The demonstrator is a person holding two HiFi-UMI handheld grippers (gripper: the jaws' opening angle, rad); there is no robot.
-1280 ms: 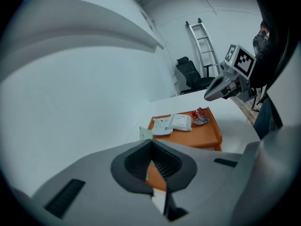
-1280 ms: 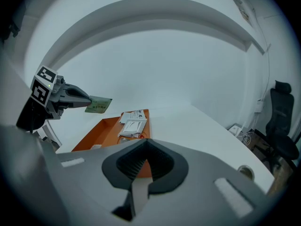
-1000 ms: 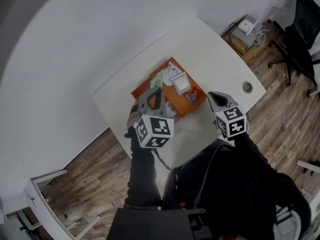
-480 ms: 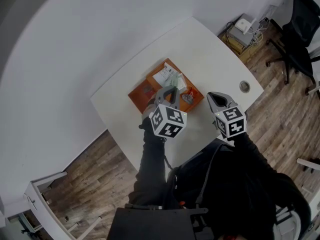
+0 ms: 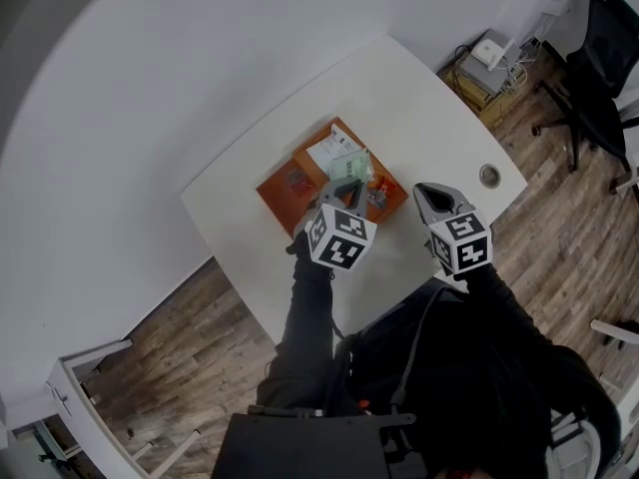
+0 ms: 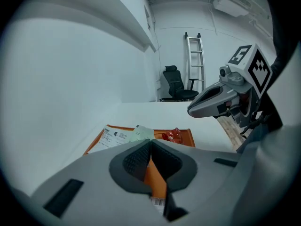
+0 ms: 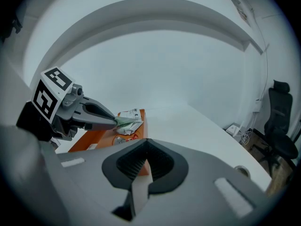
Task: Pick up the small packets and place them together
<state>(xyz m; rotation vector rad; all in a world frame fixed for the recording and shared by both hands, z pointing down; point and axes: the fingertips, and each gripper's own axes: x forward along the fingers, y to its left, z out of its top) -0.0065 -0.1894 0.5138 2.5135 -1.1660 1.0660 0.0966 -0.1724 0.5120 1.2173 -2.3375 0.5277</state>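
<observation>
Packet (image 5: pixel 351 166), pale green, is pinched in the closed jaws of the left gripper (image 5: pixel 344 182) above the orange tray (image 5: pixel 285 183), which lies about mid-table (image 5: pixel 419 98). The right gripper (image 5: pixel 427 190) hovers off the tray's right corner, its jaws together on nothing. A white sheet (image 6: pixel 115 136) in the tray bears print too small to read. Only the right gripper view shows the pinch from the side. Only the left gripper view shows a barcode label (image 6: pixel 157 202) below its jaws, and it shows a red packet (image 6: pixel 173 135) most clearly.
</observation>
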